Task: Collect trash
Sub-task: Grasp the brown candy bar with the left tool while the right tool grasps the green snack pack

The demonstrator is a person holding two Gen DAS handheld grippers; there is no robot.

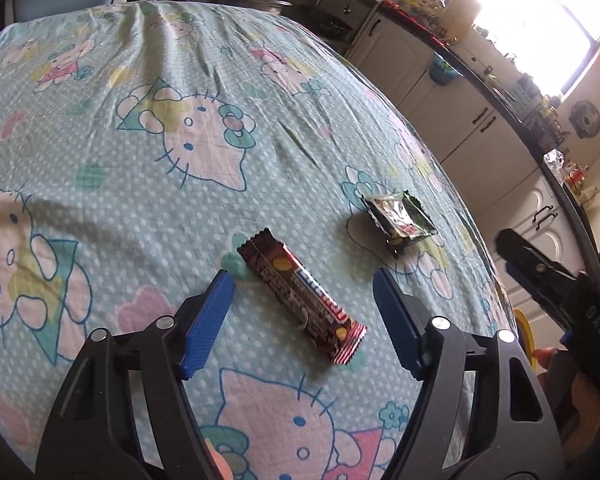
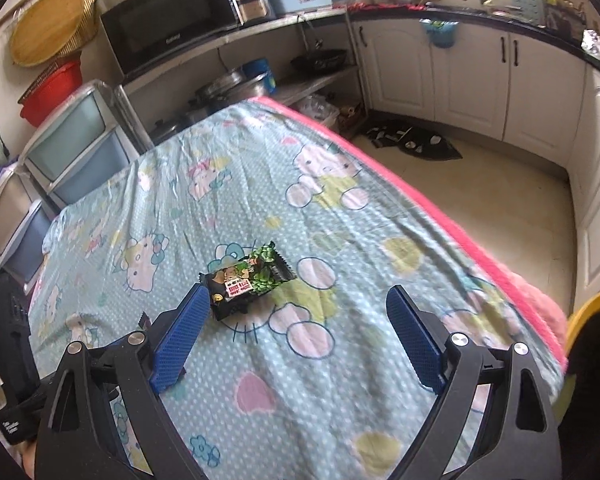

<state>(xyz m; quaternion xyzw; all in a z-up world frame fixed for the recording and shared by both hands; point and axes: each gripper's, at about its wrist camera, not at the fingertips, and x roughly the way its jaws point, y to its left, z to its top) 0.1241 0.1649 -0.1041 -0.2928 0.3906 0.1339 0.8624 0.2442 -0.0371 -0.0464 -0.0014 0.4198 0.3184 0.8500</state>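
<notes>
A: Jaws first. Left gripper (image 1: 303, 300) is released, blue pads (image 1: 206, 322) set apart over the patterned cloth (image 1: 140, 200) on the bench. Brown candy bar wrapper (image 1: 302, 298) lies flat between them, slanting from upper left to lower right. Neither pad touches it.

B: And the right one?

A: Right gripper (image 2: 296, 334) also released, jaws wide, nothing gripped. Its left pad (image 2: 178, 338) sits just beside the near corner of the dark green snack packet (image 2: 246, 282); whether it touches, I cannot tell. The right pad is well apart from it.

B: Where do the two pieces of trash lie relative to each other?

A: From my left wrist view the snack packet (image 1: 402, 220) lies beyond and to the right of the bar wrapper, near the bench's right edge, apart from it. My right gripper's black frame (image 1: 540, 272) shows at that same edge.

B: Surroundings?

A: White cabinets (image 2: 460, 76) past the bench, a microwave (image 2: 172, 28) on a shelf, something yellow (image 2: 592, 304) at the right edge of my right view, too cropped to identify.
</notes>
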